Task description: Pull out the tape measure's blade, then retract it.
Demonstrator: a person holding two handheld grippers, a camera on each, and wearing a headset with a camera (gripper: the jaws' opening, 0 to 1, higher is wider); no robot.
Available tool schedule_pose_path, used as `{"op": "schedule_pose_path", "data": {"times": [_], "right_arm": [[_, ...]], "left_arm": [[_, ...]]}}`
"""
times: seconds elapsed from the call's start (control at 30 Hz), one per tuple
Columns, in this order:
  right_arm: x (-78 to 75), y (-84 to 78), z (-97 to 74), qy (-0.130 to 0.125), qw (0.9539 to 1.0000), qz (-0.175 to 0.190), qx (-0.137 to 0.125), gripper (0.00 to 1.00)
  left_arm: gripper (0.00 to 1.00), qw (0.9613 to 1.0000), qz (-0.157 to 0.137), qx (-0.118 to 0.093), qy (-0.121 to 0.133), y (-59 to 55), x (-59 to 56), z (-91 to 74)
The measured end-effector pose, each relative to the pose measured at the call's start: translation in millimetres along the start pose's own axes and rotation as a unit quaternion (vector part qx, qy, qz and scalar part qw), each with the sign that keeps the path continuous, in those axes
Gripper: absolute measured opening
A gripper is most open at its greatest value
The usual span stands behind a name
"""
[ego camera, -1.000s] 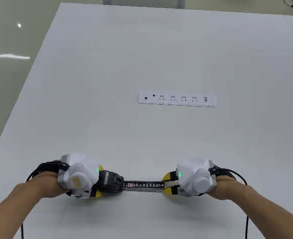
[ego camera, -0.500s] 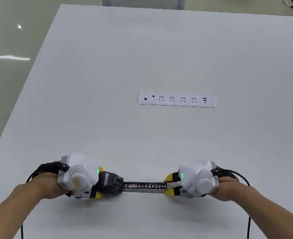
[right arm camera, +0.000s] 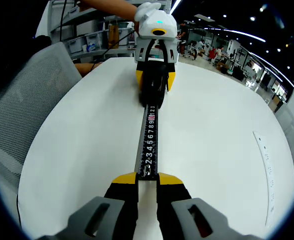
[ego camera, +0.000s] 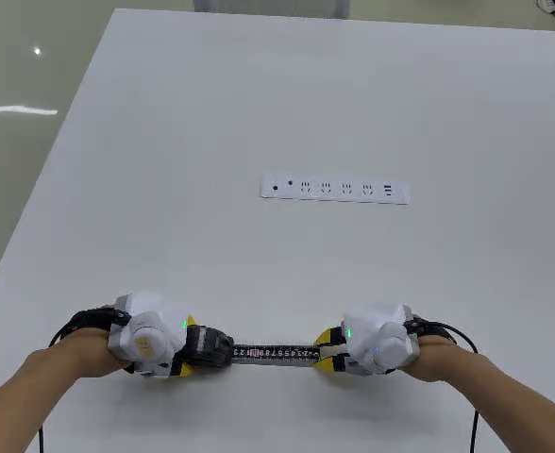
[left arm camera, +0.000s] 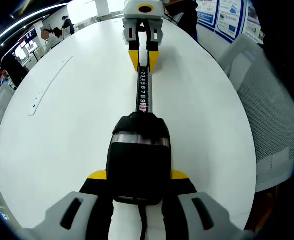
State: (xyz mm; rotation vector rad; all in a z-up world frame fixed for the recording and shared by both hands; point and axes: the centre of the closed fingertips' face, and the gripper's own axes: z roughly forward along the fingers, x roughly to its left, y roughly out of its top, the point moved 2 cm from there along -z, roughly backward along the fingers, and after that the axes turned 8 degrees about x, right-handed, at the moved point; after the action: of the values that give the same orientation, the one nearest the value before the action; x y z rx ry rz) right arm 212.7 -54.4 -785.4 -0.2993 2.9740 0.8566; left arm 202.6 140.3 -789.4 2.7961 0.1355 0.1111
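The left claw is clamped shut on the black case of the tape measure, one jaw on each broad side; its own view shows the case wedged between them. The right claw is pinched on the free end of the blade, its jaws meeting over the tip beside the first numbers.

In the head view the tool sits low at six o'clock on the white table, though I cannot tell whether it touches the top. The left claw is at seven o'clock and the right at five, with a short run of blade stretched straight between them. A white power strip lies well apart toward twelve o'clock.

With so little blade showing, the pull-out looks barely begun. The case should be a small, dense, rigid lump that is easy to hold by its broad sides. Its smooth plastic could twist in the jaws if the pull goes off line. The blade is thin, springy steel, stiff along its length but quick to buckle if bent. It is also slick and under spring tension, so the hold belongs at the end hook. Letting go of it suddenly risks a whipping snap-back.
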Motion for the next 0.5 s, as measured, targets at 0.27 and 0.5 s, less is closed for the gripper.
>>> {"op": "schedule_pose_path", "data": {"times": [0.27,0.5], "right_arm": [[0.8,-2.3,-1.4,0.0,1.0,0.0,0.001,0.12],[1.3,-4.1,-3.1,-0.001,1.0,-0.002,0.001,0.12]], "left_arm": [[0.32,1.0,0.001,0.001,0.0,-0.1,0.0,0.0],[0.32,1.0,0.001,0.001,0.0,-1.2,0.1,1.0]]}}
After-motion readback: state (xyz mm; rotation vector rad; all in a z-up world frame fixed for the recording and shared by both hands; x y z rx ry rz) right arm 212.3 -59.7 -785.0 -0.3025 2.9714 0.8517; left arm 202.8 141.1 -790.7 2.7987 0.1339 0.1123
